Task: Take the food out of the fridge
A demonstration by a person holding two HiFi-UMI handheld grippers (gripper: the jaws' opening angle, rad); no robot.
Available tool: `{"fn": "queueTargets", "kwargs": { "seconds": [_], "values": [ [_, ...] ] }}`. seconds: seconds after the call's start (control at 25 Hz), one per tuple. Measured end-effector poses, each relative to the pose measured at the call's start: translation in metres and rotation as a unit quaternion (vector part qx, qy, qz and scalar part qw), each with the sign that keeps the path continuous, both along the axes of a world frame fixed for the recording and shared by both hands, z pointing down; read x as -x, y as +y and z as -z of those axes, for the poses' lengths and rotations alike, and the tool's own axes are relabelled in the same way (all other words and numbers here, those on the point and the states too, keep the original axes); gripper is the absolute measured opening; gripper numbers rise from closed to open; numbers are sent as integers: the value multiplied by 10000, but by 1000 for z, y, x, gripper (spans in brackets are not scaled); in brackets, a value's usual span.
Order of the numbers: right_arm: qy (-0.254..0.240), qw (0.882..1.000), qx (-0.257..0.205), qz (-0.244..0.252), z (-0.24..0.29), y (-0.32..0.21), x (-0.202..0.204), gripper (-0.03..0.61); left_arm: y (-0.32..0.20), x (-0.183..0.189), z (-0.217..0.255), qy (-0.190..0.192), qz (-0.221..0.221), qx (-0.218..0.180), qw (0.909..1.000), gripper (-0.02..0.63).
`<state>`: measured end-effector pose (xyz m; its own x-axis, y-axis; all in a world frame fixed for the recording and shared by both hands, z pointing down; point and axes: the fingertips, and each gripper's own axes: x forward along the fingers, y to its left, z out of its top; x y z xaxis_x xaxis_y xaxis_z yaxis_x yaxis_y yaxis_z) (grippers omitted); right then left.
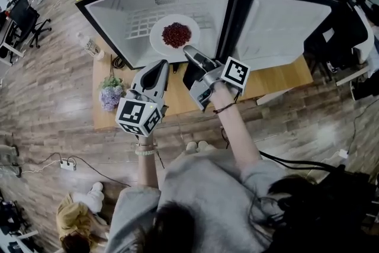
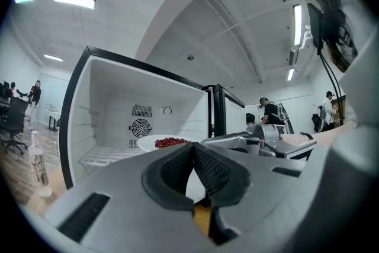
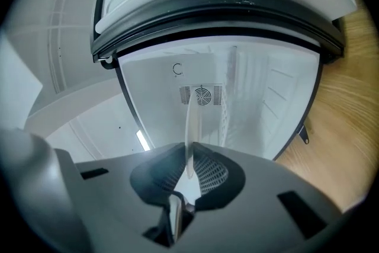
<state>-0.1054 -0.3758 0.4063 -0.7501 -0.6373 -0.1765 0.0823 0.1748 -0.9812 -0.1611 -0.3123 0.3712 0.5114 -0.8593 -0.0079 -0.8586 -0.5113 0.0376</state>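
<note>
A white plate (image 1: 161,38) of dark red food (image 1: 176,34) hangs at the mouth of the open fridge (image 1: 112,15). My right gripper (image 1: 188,51) is shut on the plate's near rim. In the right gripper view the plate (image 3: 192,118) shows edge-on between the pads of that gripper (image 3: 189,154). My left gripper (image 1: 161,65) hangs just below and left of the plate, shut with nothing in it. The left gripper view shows the closed jaws of the left gripper (image 2: 193,148), with the plate (image 2: 148,143), the food (image 2: 172,141) and the right gripper (image 2: 237,140) beyond them.
The fridge stands on a wooden table (image 1: 278,83), its door (image 1: 284,32) swung open to the right. A wire shelf (image 1: 139,21) lies inside. Purple flowers (image 1: 111,93) and a clear bottle (image 1: 89,44) stand at the table's left. A power strip (image 1: 67,164) lies on the floor.
</note>
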Motion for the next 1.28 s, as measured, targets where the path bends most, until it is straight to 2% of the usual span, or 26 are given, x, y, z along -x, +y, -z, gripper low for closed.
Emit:
{"fn": "queueTargets", "kwargs": {
  "seconds": [0.36, 0.68, 1.28],
  "values": [
    [-203, 9996, -16, 208, 9, 26, -10, 41, 19, -10, 8, -1, -127, -127, 9998, 8],
    [-313, 9992, 5, 255, 11, 41, -21, 41, 31, -8, 10, 25, -72, -158, 9998, 8],
    [-220, 9992, -84, 326, 12, 42, -19, 40, 28, -4, 11, 39, 19, -172, 9998, 8]
  ]
}}
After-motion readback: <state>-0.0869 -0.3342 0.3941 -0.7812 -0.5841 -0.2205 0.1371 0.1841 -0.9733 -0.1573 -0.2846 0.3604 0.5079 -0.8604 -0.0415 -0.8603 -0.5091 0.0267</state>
